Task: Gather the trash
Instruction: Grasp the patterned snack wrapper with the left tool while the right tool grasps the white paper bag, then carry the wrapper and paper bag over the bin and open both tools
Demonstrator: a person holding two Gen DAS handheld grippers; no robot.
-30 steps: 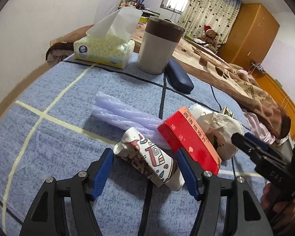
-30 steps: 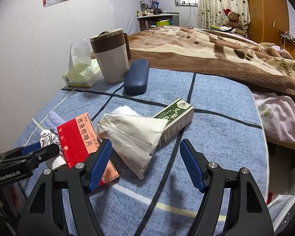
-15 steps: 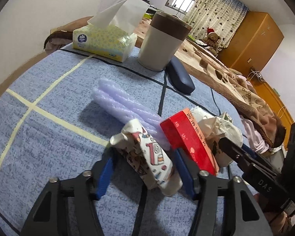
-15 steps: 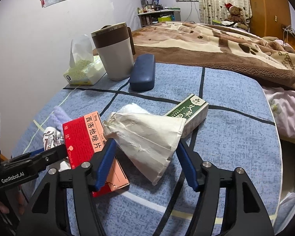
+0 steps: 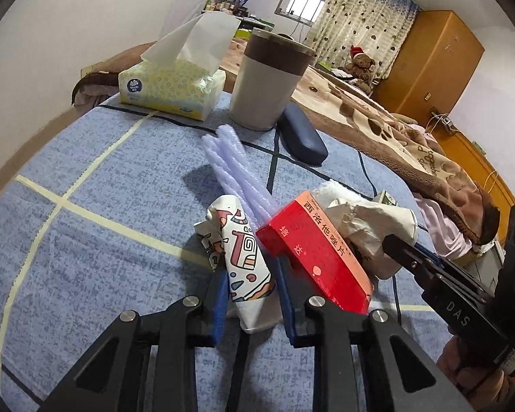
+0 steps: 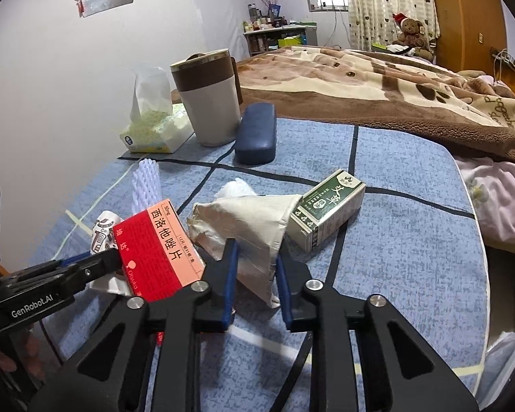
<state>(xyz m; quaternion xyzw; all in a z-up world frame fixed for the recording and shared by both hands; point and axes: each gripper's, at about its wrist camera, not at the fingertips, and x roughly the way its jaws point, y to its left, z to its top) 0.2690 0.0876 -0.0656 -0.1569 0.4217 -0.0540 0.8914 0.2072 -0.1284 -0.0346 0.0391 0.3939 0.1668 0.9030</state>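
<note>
On blue bedding, left gripper [image 5: 251,286] clamps the patterned wrapper [image 5: 242,255]; right gripper [image 6: 255,271] clamps the paper bag [image 6: 247,219].

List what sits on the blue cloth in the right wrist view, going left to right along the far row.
Tissue pack → mug → dark blue glasses case.
</note>
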